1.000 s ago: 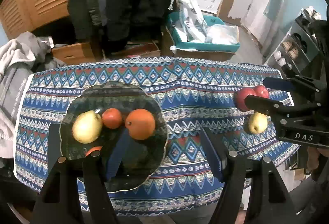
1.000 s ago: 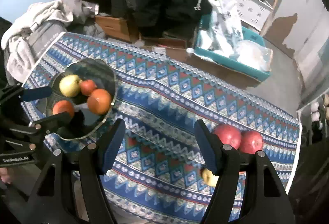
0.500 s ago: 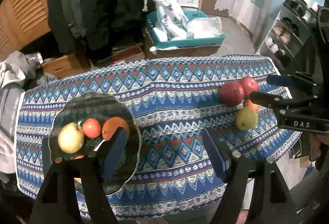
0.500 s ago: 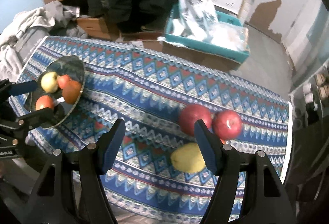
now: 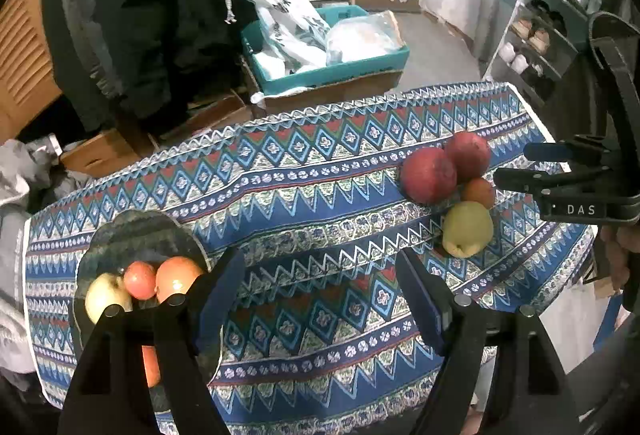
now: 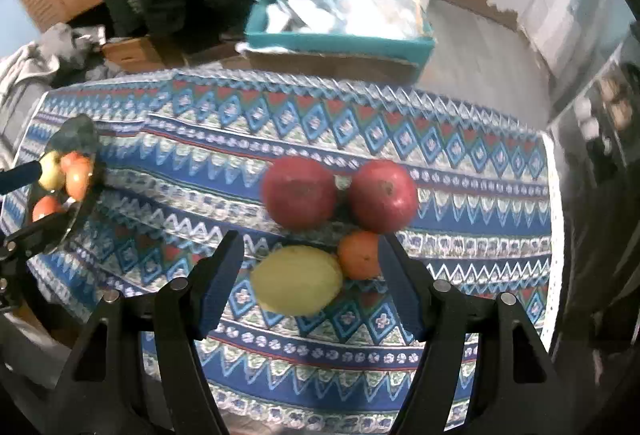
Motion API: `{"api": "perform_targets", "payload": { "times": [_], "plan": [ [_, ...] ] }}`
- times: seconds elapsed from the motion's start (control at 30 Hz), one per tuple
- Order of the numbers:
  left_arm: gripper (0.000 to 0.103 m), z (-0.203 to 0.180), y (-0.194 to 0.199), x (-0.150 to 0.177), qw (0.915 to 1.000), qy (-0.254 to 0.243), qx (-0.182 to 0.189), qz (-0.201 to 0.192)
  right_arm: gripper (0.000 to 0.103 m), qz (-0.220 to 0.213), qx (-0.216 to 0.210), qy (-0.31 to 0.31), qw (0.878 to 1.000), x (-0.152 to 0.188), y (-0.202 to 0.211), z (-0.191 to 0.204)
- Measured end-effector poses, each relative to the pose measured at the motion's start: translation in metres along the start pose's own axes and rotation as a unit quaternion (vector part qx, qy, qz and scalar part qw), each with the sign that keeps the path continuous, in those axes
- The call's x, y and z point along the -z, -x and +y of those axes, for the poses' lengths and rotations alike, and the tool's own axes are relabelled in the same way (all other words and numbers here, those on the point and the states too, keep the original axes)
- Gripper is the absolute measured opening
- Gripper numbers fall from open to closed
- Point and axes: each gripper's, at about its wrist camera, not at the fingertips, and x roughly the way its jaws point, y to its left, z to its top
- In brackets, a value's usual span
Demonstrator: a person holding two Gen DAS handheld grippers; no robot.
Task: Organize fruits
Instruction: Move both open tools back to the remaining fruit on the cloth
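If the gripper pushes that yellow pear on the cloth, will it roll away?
Probably only a little. The yellow pear lies on its side and looks lopsided, so it would likely wobble in a curve. The small orange sits right beside it and may block it. The open right gripper frames both, so a nudge could shift both.

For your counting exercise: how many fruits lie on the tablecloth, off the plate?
4: two red apples side by side, a small orange and a yellow pear nearer the right gripper.

The left claw's finger (image 5: 218, 299) hides part of the plate (image 5: 136, 231); the teal bin (image 6: 340, 39) is blurred.
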Motion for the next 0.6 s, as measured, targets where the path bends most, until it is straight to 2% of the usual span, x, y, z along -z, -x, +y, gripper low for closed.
{"api": "perform_targets", "payload": {
  "times": [0.6],
  "plan": [
    [0.079,-0.029,-0.069,-0.027,0.9989,-0.030,0.023,0.028,0.070,0.058,-0.024,-0.075,0.995,0.007,-0.071,-0.053]
  ]
}}
